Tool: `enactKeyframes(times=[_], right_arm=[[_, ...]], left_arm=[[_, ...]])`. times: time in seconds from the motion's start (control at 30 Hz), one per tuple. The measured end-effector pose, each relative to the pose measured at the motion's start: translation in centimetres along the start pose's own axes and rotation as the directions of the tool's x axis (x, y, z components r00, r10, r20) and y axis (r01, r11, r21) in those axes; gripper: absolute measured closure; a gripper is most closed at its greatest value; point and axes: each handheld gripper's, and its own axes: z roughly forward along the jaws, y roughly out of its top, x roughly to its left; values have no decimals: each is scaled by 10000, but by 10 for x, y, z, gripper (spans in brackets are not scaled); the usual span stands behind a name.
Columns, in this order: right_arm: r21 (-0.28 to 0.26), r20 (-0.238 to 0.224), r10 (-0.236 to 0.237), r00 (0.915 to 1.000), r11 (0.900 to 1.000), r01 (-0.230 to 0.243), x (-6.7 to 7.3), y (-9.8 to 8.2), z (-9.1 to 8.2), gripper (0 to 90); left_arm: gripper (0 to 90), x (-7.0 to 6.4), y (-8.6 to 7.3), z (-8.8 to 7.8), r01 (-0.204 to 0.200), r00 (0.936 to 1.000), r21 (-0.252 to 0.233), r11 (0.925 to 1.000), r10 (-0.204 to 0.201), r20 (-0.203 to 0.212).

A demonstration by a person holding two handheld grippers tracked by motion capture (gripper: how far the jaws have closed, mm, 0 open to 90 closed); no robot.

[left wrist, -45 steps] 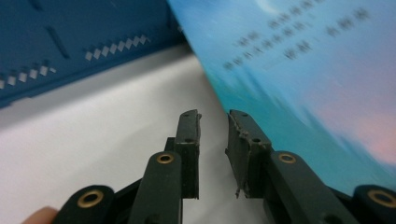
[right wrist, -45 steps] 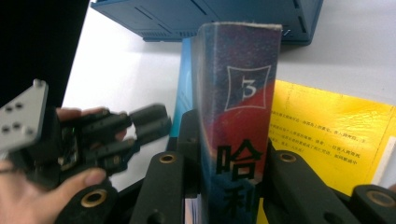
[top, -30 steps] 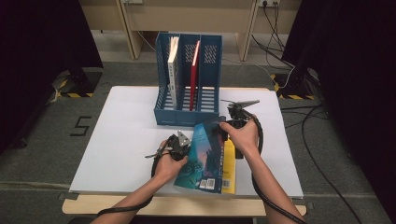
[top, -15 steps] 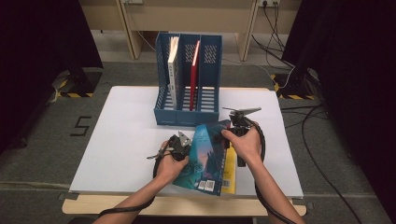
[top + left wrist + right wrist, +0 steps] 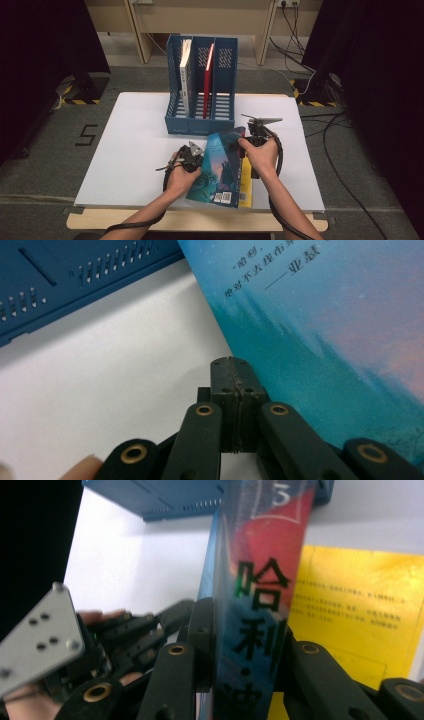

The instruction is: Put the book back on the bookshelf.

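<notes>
Held thing: a thick blue-covered paperback book point(image 5: 220, 170) stands tilted on the white bench point(image 5: 135, 150), propped up between both hands, just in front of the blue plastic three-slot file rack point(image 5: 200, 120).
Right claw point(image 5: 245, 645): pinching the blue book at its spine; its jaws have just been closing, with the spine between them.
Left claw point(image 5: 232, 390): jaws pressed together with nothing between them, tips just beside the book's cover; whether they touch it cannot be told.
Hidden: in the high view the blue book covers most of a flat yellow book point(image 5: 246, 180) lying on the bench, leaving a narrow strip of it along the right edge.
Cut off: the spine lettering runs out of the right gripper view at top and bottom; the cover print in the left gripper view is cropped at the top.
Hard to make out: small text on the yellow cover point(image 5: 350, 615) is blurred.
Around: a white-spined book point(image 5: 186, 75) and a thin red book point(image 5: 207, 80) stand upright in the rack's left and middle slots.
In the way: the rack's front wall stands just behind the tilted book's top edge.
</notes>
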Motion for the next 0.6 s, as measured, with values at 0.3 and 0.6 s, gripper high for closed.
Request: enactKeyframes(times=[0.3, 0.6], right_arm=[[-193, 285, -373, 9989, 9991, 378, 8, 5, 6, 712], [335, 305, -335, 9990, 9989, 324, 5, 5, 10, 707]], left_arm=[[889, 1, -2, 1, 127, 9999, 81, 9999, -127, 28], [889, 0, -3, 1, 107, 9999, 62, 9999, -107, -2]])
